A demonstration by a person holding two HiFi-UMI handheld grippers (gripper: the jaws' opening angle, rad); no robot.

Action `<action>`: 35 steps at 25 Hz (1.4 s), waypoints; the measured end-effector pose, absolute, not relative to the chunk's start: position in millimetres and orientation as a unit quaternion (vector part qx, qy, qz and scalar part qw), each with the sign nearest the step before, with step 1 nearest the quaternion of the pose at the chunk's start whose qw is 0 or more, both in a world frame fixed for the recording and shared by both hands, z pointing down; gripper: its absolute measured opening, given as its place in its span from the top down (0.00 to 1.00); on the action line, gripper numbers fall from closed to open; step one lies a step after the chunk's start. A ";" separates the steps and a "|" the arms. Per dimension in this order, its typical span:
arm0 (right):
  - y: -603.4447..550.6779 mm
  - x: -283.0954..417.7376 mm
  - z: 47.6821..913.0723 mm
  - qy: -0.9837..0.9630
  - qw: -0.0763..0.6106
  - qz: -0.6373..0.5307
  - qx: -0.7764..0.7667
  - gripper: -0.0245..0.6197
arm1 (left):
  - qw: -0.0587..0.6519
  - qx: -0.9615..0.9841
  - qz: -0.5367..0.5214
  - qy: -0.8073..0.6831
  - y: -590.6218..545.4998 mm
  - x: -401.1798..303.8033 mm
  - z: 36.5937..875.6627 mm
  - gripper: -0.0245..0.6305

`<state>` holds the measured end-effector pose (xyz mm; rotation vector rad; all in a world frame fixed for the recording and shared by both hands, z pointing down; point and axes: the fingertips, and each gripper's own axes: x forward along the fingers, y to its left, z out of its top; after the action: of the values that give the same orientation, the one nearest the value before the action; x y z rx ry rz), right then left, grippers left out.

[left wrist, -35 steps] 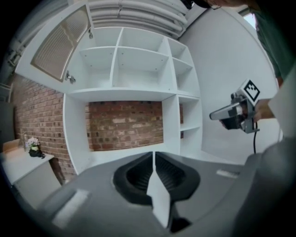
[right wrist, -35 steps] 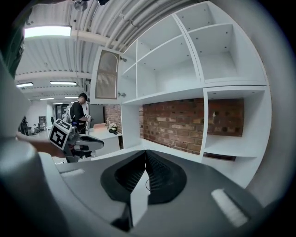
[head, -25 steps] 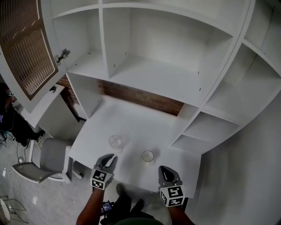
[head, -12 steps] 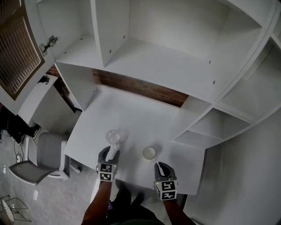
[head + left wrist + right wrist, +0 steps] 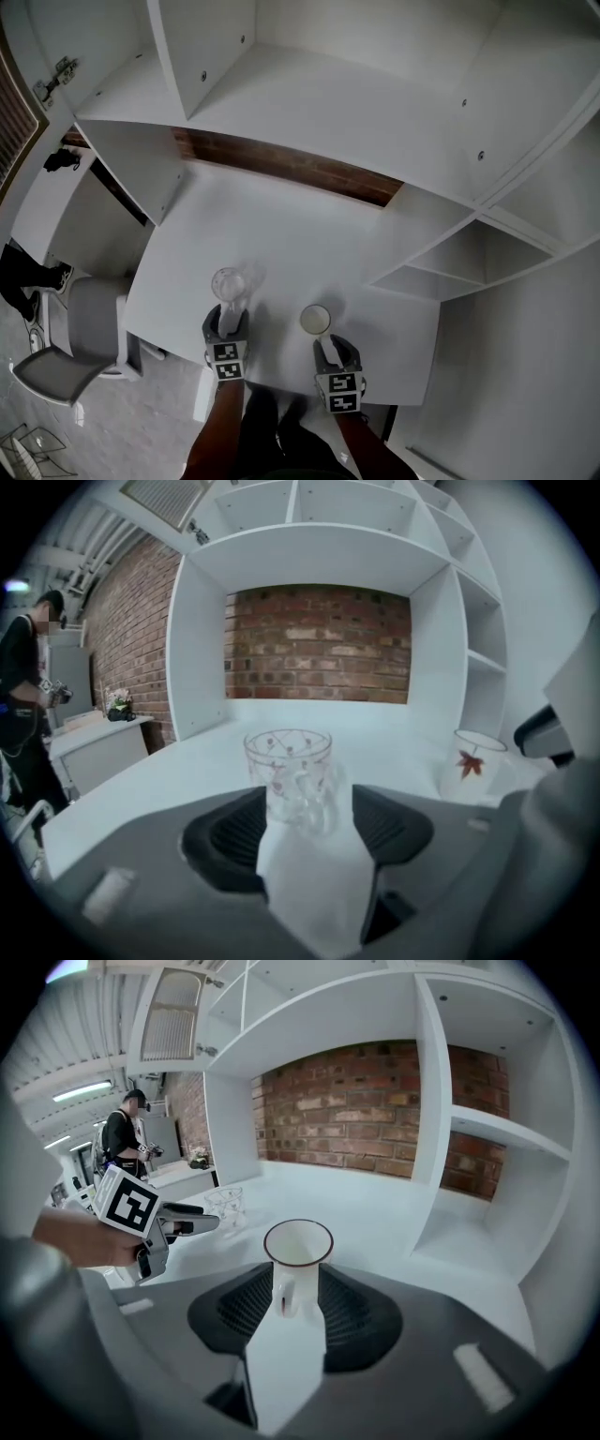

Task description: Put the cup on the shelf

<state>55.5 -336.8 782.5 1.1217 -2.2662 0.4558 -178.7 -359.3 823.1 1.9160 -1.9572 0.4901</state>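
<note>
1. Right now the mug (image 5: 298, 1246) is standing upright on the desk (image 5: 281, 234), close to the near edge and a little right of the middle. It is white with a dark rim, and its handle is facing the right gripper (image 5: 295, 1309).
2. The right gripper's jaws are standing apart, having just been opening. The mug's handle is lying between the pad tips, and the pads are not pressing on it.
3. Left of the mug and apart from it, the glass (image 5: 288, 772) is standing upright on the same desk. It is clear, with small reddish marks on its wall.
4. The left gripper (image 5: 307, 822) is pointing straight at the glass. Its jaws are spread wide and have just been opening. The foot of the glass is sitting just between the tips, with neither pad closed on it.
5. Both grippers are reaching in side by side from the near edge, each in one of the person's hands.
6. Beyond the cups, the white shelf (image 5: 328, 103) is spanning the far side of the desk, with a strip of brick wall (image 5: 281, 167) showing under it.
7. Smaller shelves (image 5: 450, 272) are flanking the desk on the right.
8. A grey chair (image 5: 84, 328) is standing on the floor at the left.
9. In the left gripper view, a person (image 5: 23, 696) is standing at the far left.
</note>
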 end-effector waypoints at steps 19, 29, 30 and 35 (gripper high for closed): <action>-351.8 44.1 831.4 -0.826 0.309 0.170 0.440 0.85 | 0.130 0.690 0.169 -0.692 -380.1 -206.2 834.1 0.90; -344.3 56.6 820.4 -0.832 0.295 0.174 0.437 0.86 | 0.096 0.729 0.148 -0.661 -384.1 -203.2 776.3 0.90; -343.6 58.8 818.1 -0.832 0.294 0.173 0.439 0.86 | 0.089 0.732 0.147 -0.659 -385.4 -203.9 766.3 0.90; -342.8 70.5 800.5 -0.831 0.285 0.166 0.447 0.86 | 0.062 0.738 0.139 -0.657 -392.8 -210.5 713.9 0.90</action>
<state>70.5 -342.8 800.5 1.1964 -2.2227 0.4446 -210.5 -392.8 713.9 2.2309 -1.9869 0.4213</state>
